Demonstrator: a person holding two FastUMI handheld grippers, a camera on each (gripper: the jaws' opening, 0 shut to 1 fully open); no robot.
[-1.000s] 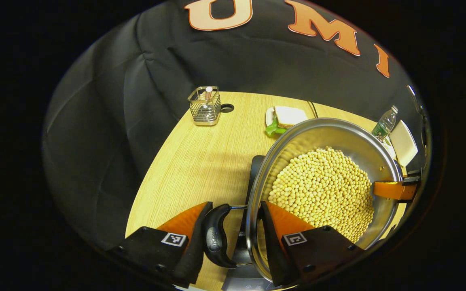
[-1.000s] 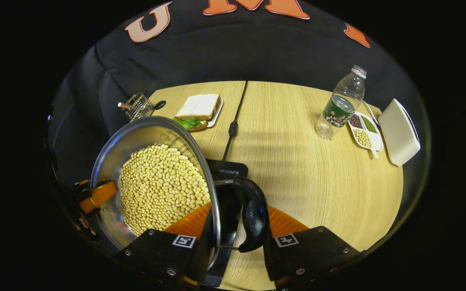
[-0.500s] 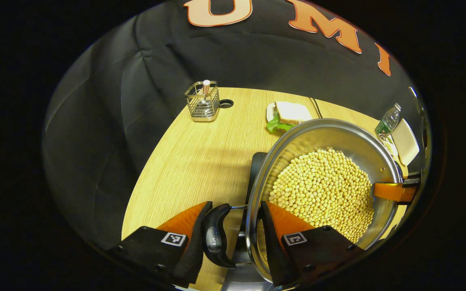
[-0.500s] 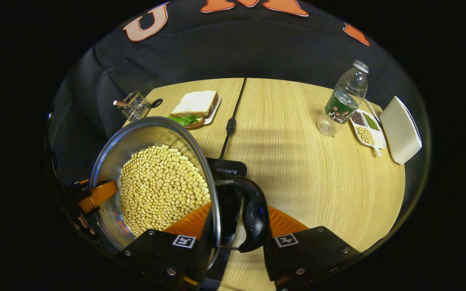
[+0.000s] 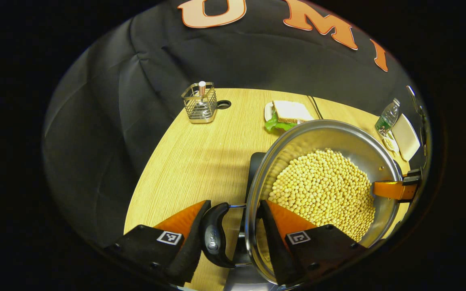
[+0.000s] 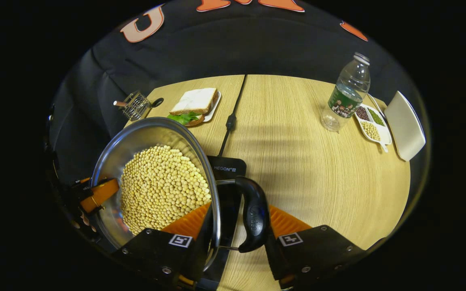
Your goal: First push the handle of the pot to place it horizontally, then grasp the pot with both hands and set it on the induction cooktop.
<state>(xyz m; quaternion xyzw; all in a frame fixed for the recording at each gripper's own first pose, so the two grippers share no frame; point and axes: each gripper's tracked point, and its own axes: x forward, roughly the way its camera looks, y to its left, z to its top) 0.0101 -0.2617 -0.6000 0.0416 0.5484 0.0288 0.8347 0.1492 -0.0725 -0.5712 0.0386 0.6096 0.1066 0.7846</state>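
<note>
Left gripper view: my left gripper (image 5: 231, 234) pinches the pot (image 5: 322, 190) at one handle, my right gripper (image 6: 237, 236) pinches the opposite one; the induction cooktop (image 6: 227, 167) lies directly beneath.

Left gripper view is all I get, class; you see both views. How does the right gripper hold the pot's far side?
Observer: The right gripper has its jaws astride the rim of the pot, one inside by the beans, one outside the black handle.
Operator: What lies beyond that handle?
Observer: A black cable with a small block midway crosses the table from the cooktop.
Operator: And by the bottle?
Observer: A white dish holding three sorts of beans lies beside the bottle.
</note>
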